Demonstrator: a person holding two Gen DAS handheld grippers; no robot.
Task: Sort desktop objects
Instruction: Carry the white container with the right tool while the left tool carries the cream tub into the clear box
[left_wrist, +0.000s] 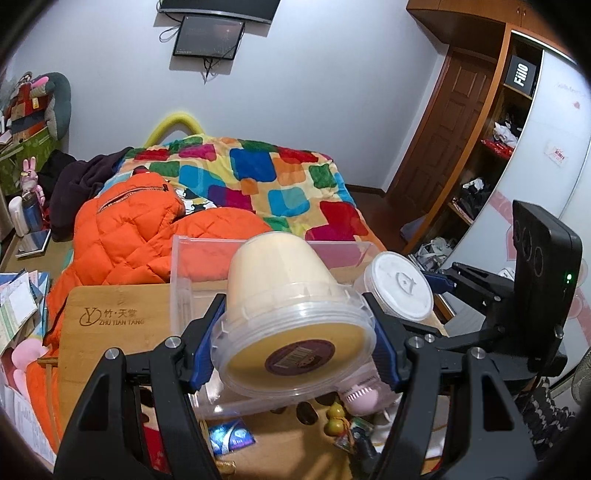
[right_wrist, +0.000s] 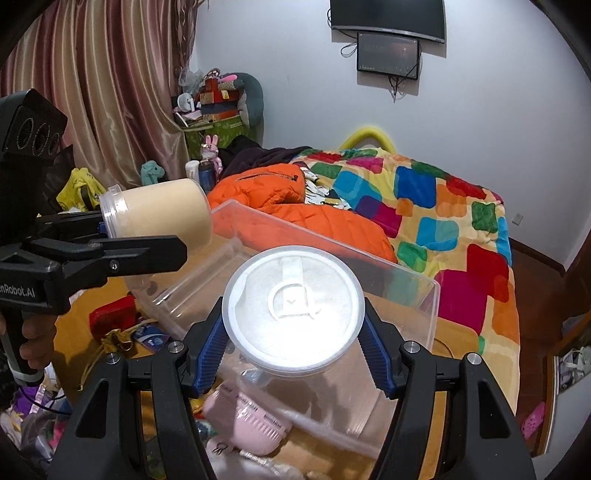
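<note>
My left gripper (left_wrist: 293, 343) is shut on a clear jar of cream-yellow paste (left_wrist: 284, 295), held on its side with the lid end toward the camera, above a clear plastic bin (left_wrist: 199, 258). The jar also shows in the right wrist view (right_wrist: 159, 218), with the left gripper (right_wrist: 122, 240) around its lid end. My right gripper (right_wrist: 295, 343) is shut on a white-lidded tub (right_wrist: 293, 306), held over the same bin (right_wrist: 406, 291). The tub and right gripper also show in the left wrist view (left_wrist: 399, 288), right of the jar.
A pink device (right_wrist: 243, 421) lies at the bin's near side, with a small gourd charm (left_wrist: 334, 421), a blue packet (left_wrist: 231, 439) and a red box (right_wrist: 112, 317) on the wooden desk. A bamboo board (left_wrist: 110, 332) lies left. An orange jacket (left_wrist: 129, 236) and quilted bed lie beyond.
</note>
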